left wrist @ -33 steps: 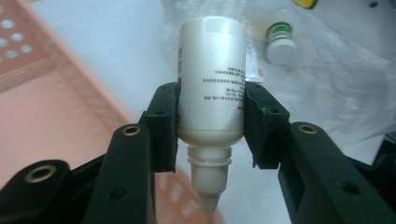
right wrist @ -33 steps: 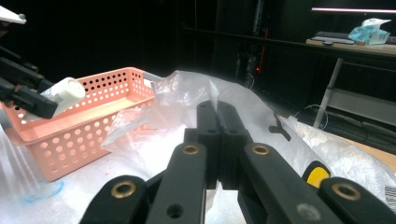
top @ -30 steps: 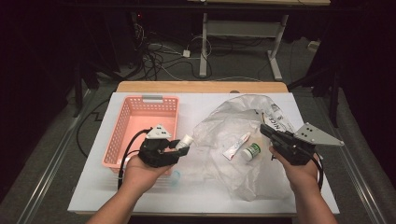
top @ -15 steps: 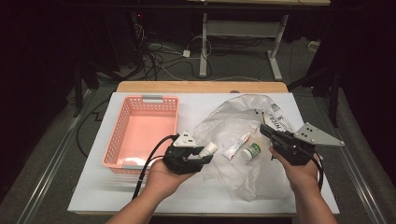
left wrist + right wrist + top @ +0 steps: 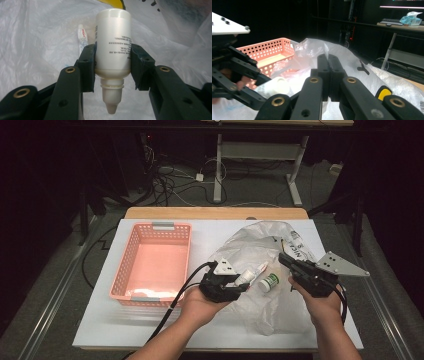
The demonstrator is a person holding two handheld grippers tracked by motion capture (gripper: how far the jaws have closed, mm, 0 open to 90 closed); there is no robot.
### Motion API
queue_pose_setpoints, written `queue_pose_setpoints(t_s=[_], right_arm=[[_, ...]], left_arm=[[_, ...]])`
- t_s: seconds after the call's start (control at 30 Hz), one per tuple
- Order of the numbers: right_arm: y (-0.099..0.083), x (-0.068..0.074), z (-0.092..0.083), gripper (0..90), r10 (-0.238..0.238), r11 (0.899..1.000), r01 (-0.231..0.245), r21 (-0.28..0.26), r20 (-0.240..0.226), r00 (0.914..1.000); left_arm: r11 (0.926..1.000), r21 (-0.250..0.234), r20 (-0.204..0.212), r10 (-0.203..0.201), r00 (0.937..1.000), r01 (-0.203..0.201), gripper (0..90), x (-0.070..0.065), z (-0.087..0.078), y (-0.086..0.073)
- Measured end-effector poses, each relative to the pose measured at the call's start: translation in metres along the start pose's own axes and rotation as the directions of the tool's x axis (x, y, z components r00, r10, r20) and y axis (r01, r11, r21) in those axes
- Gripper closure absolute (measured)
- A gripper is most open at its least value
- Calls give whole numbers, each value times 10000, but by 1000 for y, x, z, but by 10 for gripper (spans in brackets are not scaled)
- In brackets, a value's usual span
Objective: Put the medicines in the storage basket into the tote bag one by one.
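My left gripper [image 5: 234,284] is shut on a white squeeze bottle [image 5: 113,42], gripped across its body with the nozzle cap toward the camera. It hovers over the left part of a crumpled clear plastic bag [image 5: 260,245]. On the bag lie a thin white tube [image 5: 82,37] and a small green-capped bottle [image 5: 269,282]. My right gripper [image 5: 281,258] is at the bag's right side. Its jaws are pressed together and seem to pinch the bag film [image 5: 312,47], which rises to a peak at their tips. The left gripper [image 5: 237,72] with the white bottle [image 5: 278,85] appears at left in the right gripper view.
A pink perforated basket [image 5: 131,265] stands on the left half of the white table top [image 5: 100,320]; in the right gripper view the basket [image 5: 269,48] lies behind the bag. Cables and table legs are on the floor beyond the table.
The left hand has carried the white bottle rightward, from beside the basket's front corner to over the plastic bag. The right hand has stayed where it was.
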State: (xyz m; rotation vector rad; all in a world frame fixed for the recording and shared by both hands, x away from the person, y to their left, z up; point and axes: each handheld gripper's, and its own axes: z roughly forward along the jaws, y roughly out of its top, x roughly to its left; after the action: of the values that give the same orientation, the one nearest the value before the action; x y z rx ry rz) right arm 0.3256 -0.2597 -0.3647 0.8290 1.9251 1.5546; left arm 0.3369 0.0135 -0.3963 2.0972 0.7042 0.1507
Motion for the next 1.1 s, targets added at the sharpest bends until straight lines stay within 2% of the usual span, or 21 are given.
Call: queue_pose_setpoints(t_s=[0.13,0.3,0.43,0.53,0.67,0.8,0.9,1.1], right_arm=[[0,0,0,900,21,10000,-21,28,-12,10000],[-1,1,2,900,25,9999,-25,101,-7,10000],[-1,0,2,900,6,9999,-6,106,-28,10000],[-1,0,1,900,-9,10000,9,88,-28,10000],[-1,0,1,900,39,10000,-39,74,-19,10000],[-1,-1,1,900,78,9999,-78,68,-37,10000],[-2,-1,1,900,42,10000,-42,83,-51,10000],[-2,-1,2,900,5,9999,-5,145,-35,10000]], left_arm=[[9999,-105,-165,-28,9999,27,577,-1,14,5],[10000,-38,-256,-54,9997,53,577,-2,41,9],[9996,84,-763,281,9967,-276,575,-4,65,11],[9997,126,-938,211,9954,-200,574,0,80,14],[9994,-261,-718,-228,9972,209,573,5,91,18],[9969,-673,-431,-426,9982,396,573,7,99,17],[9960,-720,-423,-558,9975,527,572,7,105,17],[9960,-722,-533,-559,9970,520,563,11,113,15]])
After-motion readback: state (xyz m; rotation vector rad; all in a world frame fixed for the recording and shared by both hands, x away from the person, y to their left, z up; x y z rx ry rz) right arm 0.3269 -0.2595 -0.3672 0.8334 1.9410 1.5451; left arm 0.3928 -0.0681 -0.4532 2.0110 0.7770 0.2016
